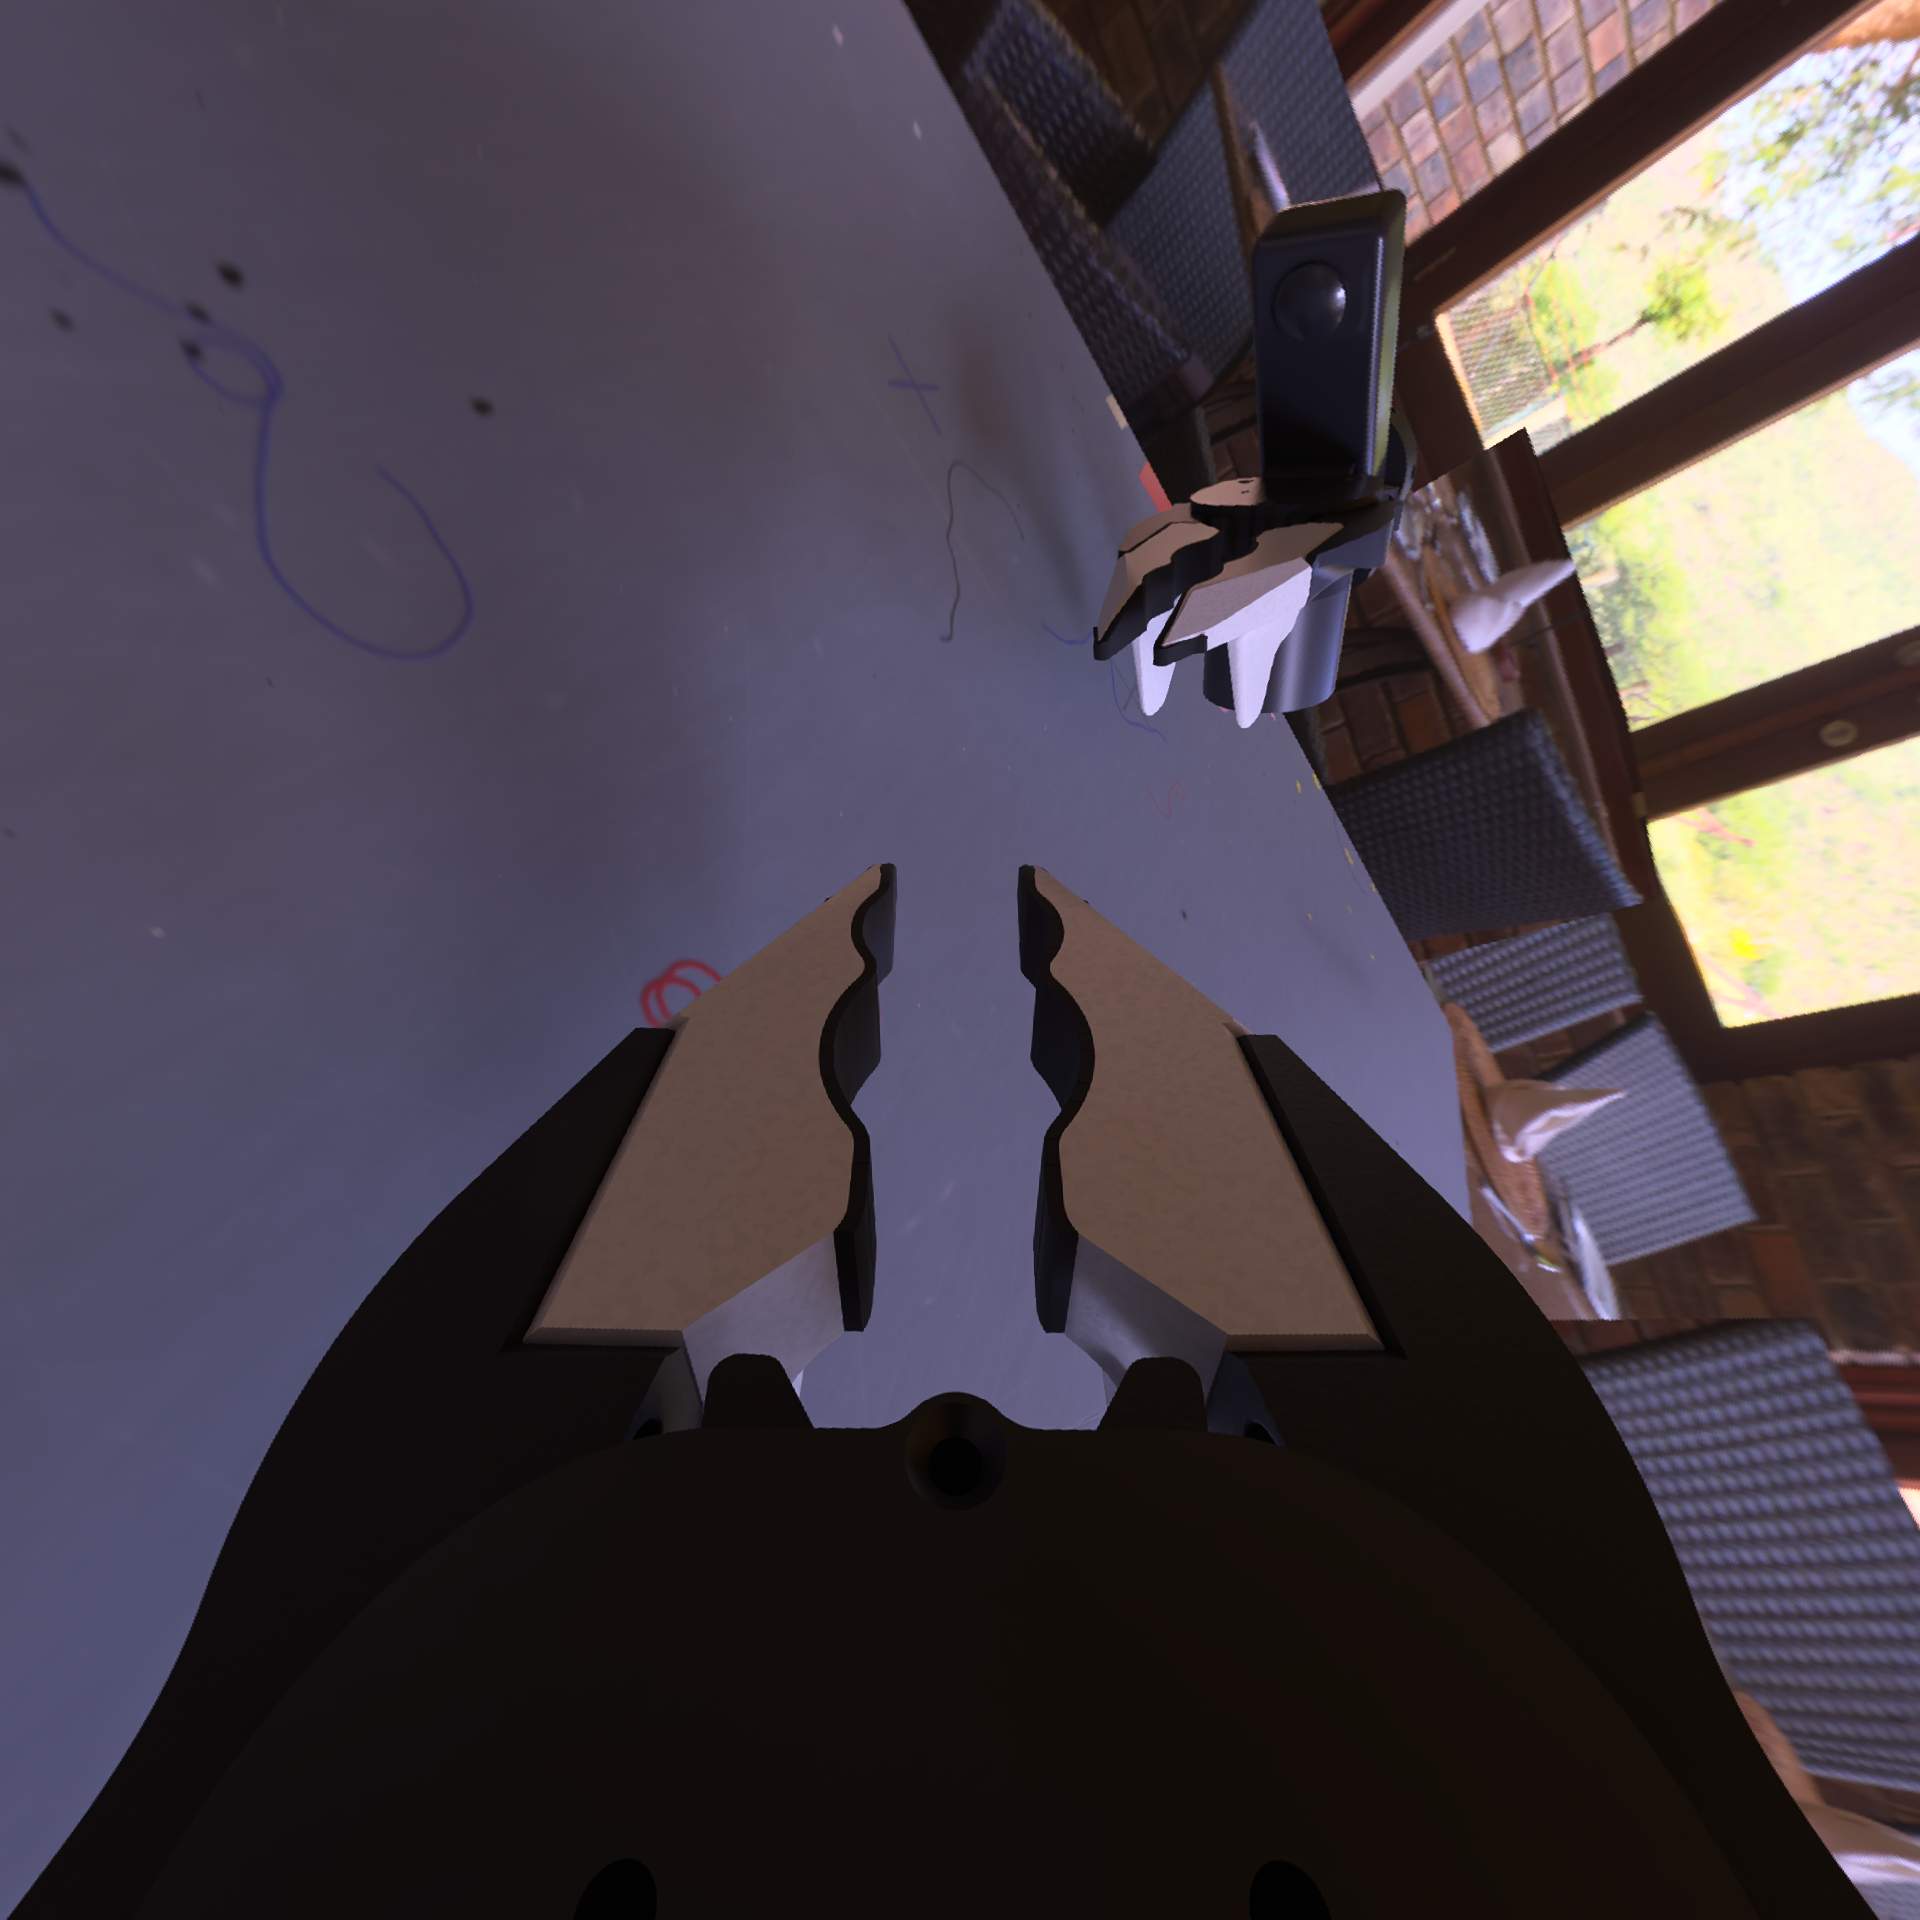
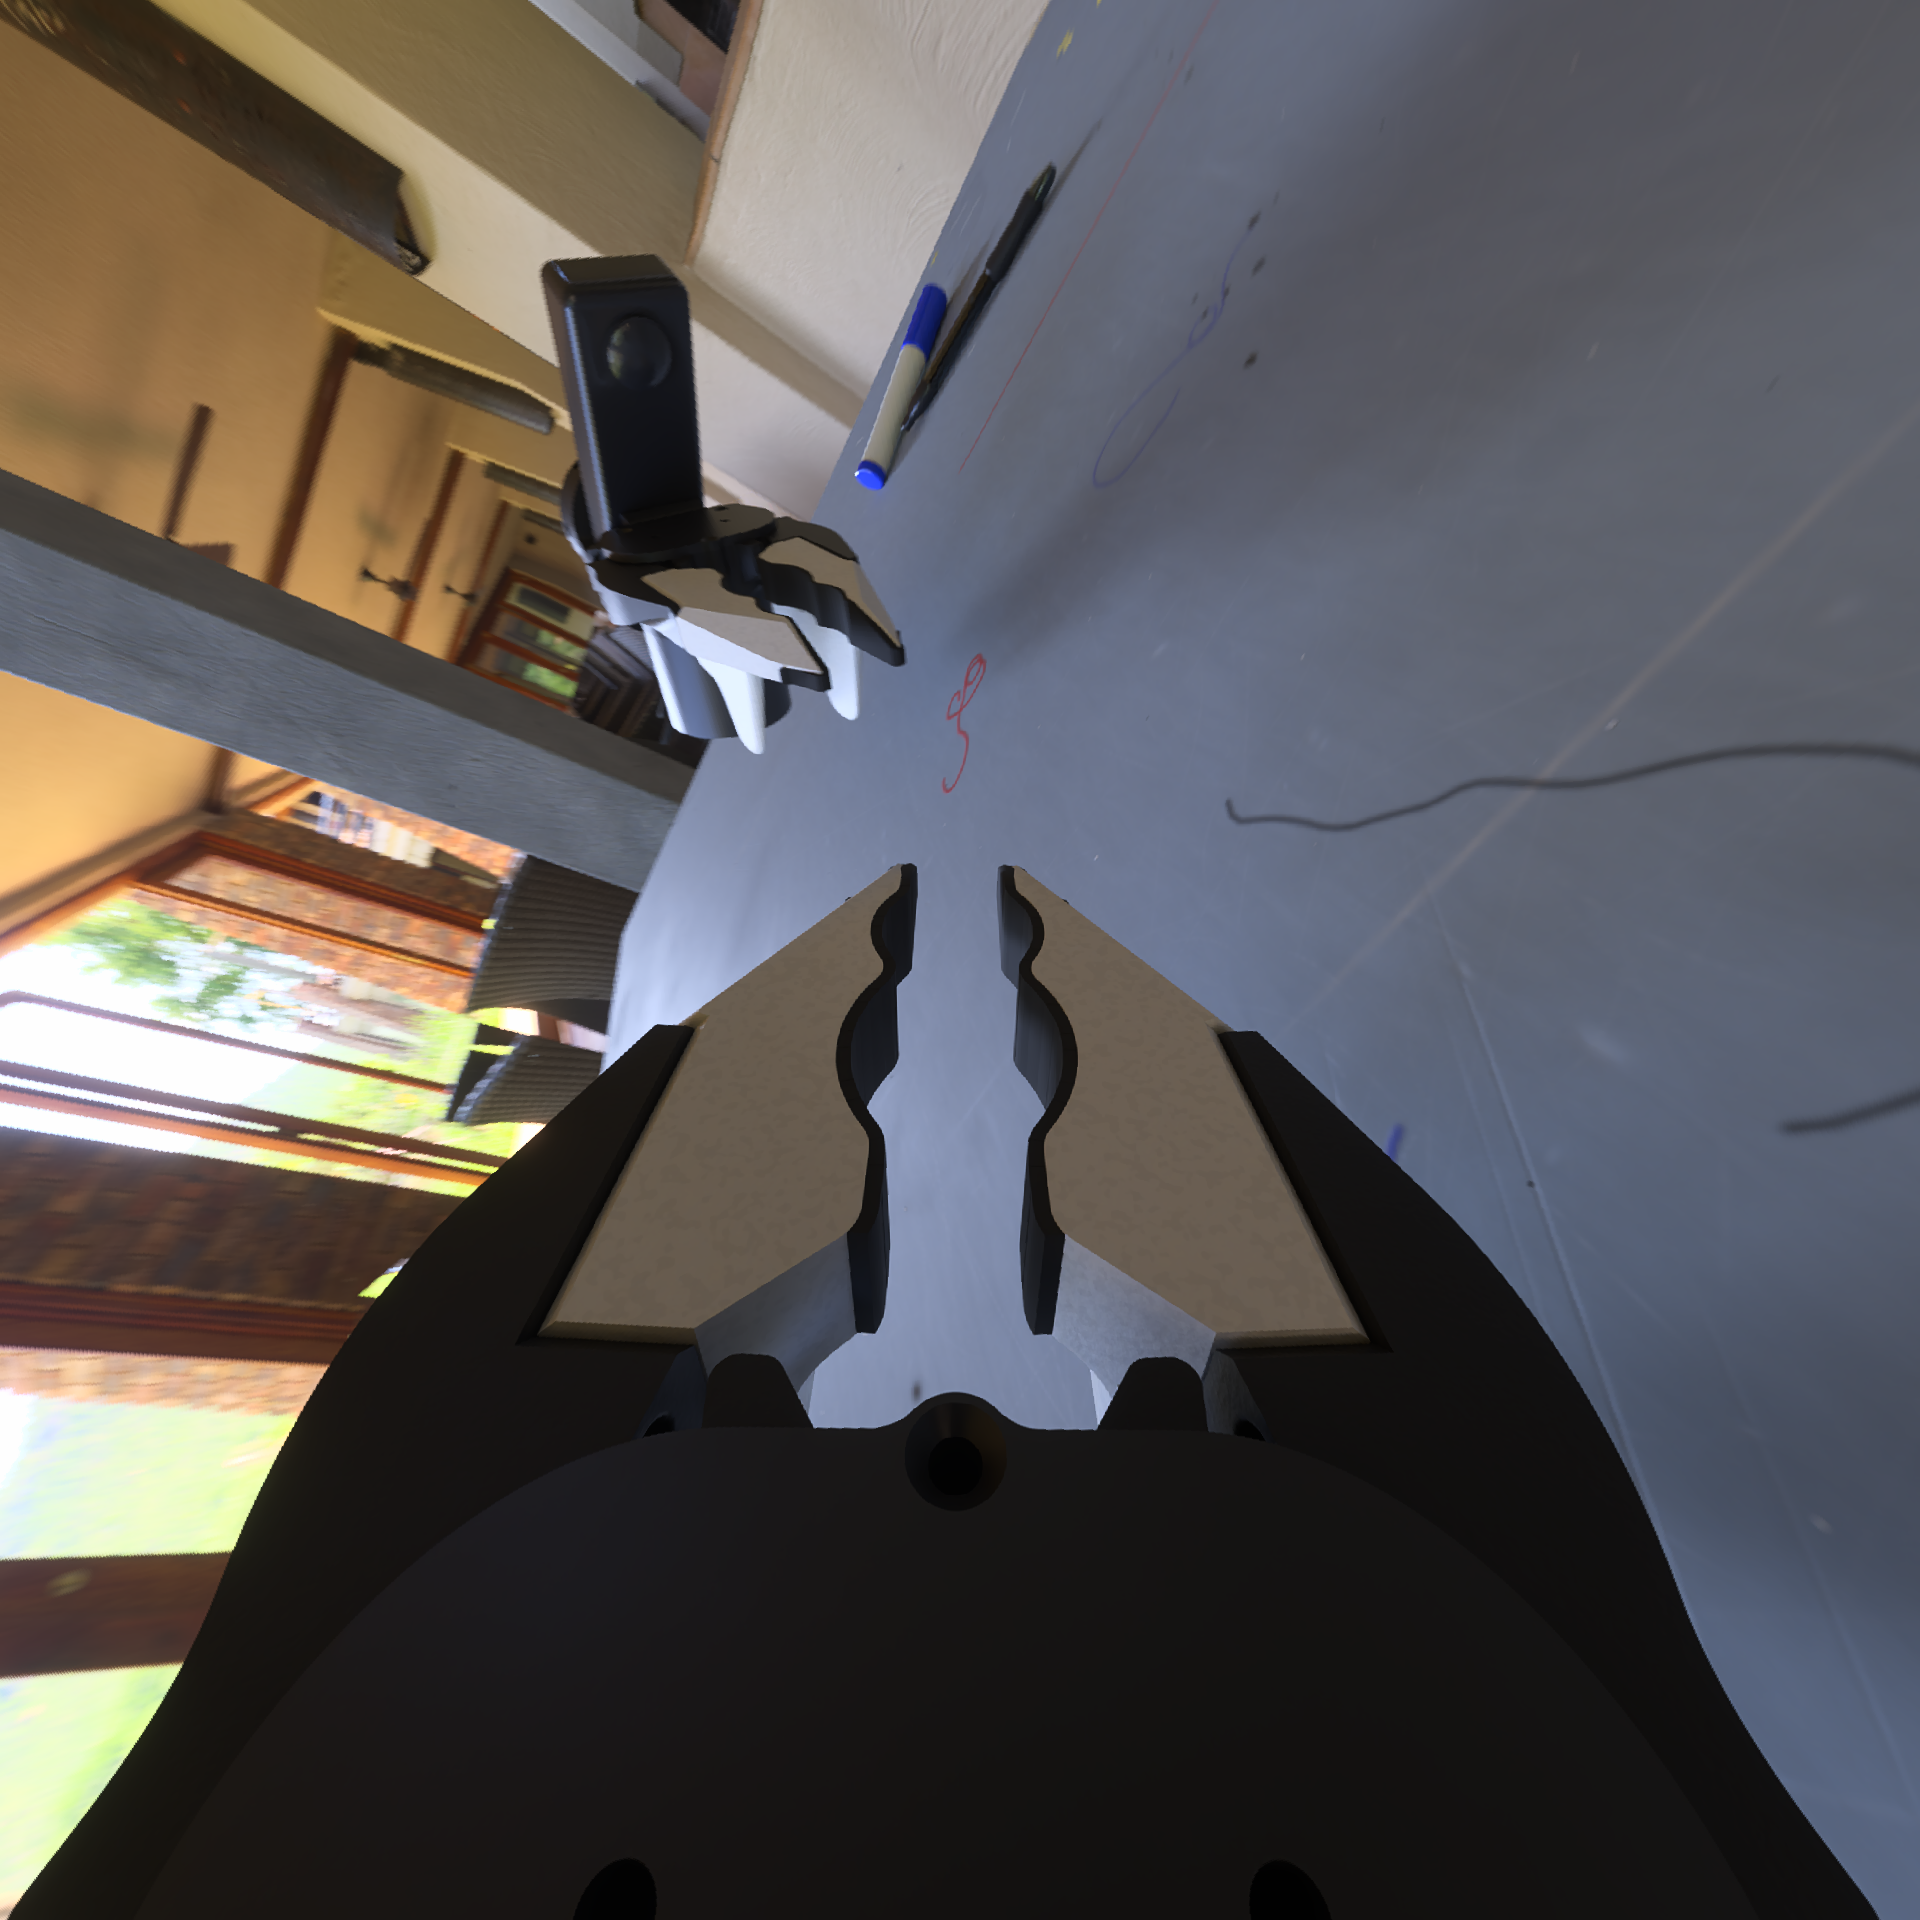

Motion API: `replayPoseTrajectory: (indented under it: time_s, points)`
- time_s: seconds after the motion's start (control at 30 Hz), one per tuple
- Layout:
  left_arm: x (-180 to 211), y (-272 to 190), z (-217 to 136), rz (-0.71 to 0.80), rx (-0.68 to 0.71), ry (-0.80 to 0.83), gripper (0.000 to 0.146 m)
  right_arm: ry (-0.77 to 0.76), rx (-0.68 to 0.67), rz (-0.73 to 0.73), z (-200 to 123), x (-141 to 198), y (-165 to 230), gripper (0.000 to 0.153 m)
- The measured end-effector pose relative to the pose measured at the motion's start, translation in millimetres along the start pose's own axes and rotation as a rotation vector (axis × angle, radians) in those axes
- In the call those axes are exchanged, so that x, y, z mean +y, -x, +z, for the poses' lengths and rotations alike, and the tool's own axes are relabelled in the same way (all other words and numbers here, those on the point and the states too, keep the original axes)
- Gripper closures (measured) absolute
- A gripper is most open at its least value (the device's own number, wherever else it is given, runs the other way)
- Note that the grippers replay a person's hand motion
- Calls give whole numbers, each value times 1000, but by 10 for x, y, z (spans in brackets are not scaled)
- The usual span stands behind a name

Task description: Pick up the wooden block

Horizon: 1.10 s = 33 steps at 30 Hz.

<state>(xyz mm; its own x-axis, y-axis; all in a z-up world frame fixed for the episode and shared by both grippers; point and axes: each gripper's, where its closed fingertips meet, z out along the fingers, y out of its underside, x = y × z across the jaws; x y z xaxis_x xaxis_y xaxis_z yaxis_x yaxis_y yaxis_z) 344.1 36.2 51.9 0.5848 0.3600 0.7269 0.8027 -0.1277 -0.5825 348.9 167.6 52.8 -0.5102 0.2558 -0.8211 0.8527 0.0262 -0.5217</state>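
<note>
No wooden block shows in either view. In the left wrist view my left gripper [image 1: 956, 878] hovers over the grey table [image 1: 520, 779], its jaws a little apart with nothing between them. My right gripper [image 1: 1200, 701] shows farther off near the table's edge, fingers pointing at the tabletop. In the right wrist view my right gripper [image 2: 956, 878] is also slightly open and empty over the table [image 2: 1455, 623]. My left gripper [image 2: 800, 717] shows there beyond it, near the table's edge, with a gap between its fingers.
A blue-capped marker [image 2: 902, 390] and a black pen [image 2: 987, 281] lie near the table's far edge. Pen scribbles mark the tabletop, among them a red one [image 2: 961, 722]. Dark wicker chairs [image 1: 1475, 831] and windows stand beyond the table's edge.
</note>
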Motion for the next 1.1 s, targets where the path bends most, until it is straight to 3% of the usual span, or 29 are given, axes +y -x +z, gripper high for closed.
replayPoseTrajectory:
  time_s: [0.13, 0.27, 0.4, 0.53, 0.63, 0.77, 0.9, 1.1]
  points:
    - [-48, -180, -96, 131, -18, 16, 120, -37, 91, -188, -144, -93, 70, 135]
    - [73, -426, -211, 313, -118, 11, 119, -49, 227, -510, -276, -104, 232, 132]
    - [483, -765, -311, 423, -165, -33, 119, 66, 221, -729, -223, 259, 471, 127]
    - [1258, -996, -222, 558, -143, 112, 120, 200, 156, -799, -70, 723, 605, 129]
    - [1498, -988, -167, 654, -185, 146, 122, 288, 45, -795, 100, 989, 779, 130]
    - [1509, -838, -153, 707, -221, 193, 123, 395, 56, -819, 317, 1281, 821, 130]
    - [1493, -795, -178, 698, -204, 238, 125, 392, 73, -807, 587, 1403, 852, 131]
    - [1348, -950, -452, 653, -191, 47, 125, 475, 215, -847, 940, 1541, 726, 134]
